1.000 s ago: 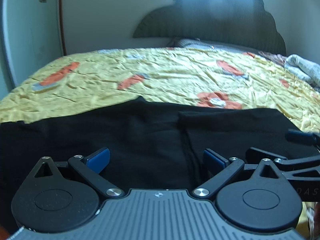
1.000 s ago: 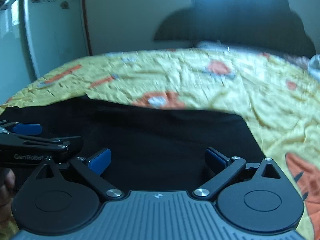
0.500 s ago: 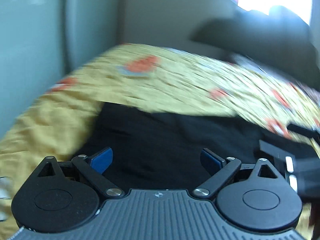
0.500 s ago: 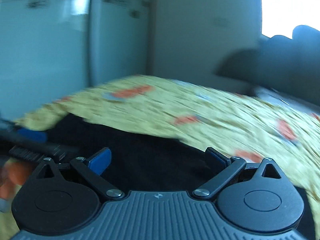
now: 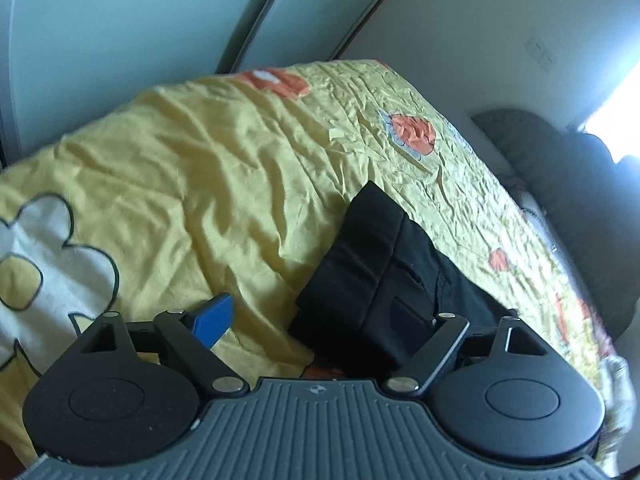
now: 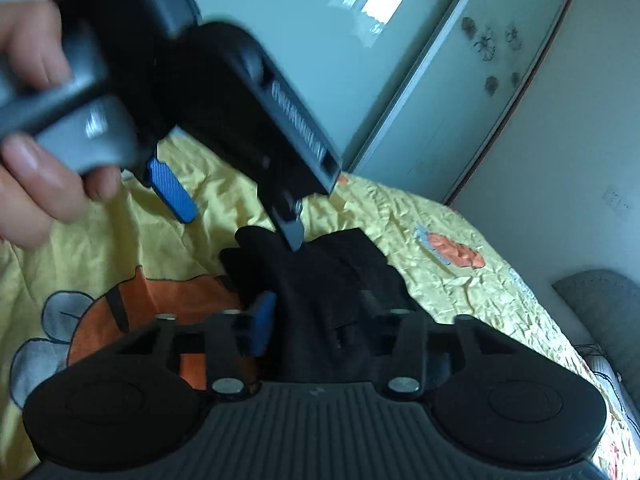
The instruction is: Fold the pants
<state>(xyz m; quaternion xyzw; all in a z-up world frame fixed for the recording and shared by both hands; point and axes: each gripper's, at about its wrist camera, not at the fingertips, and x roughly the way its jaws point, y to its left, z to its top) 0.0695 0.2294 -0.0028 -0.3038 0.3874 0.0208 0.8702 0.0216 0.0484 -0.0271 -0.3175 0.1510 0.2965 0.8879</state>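
Observation:
The black pants [image 5: 372,276] lie on the yellow bedspread, waistband end toward me in the left wrist view. My left gripper [image 5: 320,320] is open: its blue left pad [image 5: 212,320] is over the sheet and its right finger lies on or under the waistband, pad hidden. In the right wrist view the pants [image 6: 332,280] bunch between the fingers of my right gripper [image 6: 320,324]. Its blue left pad [image 6: 262,328] presses the cloth and the right pad is hidden by it. The left gripper's blue pad [image 6: 172,192] shows just above the pants there.
The bed has a yellow cartoon-print sheet [image 5: 180,184]. Pale wardrobe doors [image 6: 400,80] stand beyond its far edge. A dark headboard [image 5: 560,184] is at the right. A hand [image 6: 32,128] holds the left gripper close over the right one.
Both grippers swung left along the pants to the waistband end and tilted. The right gripper's fingers narrowed onto bunched cloth. The left gripper now sits right in front of the right camera.

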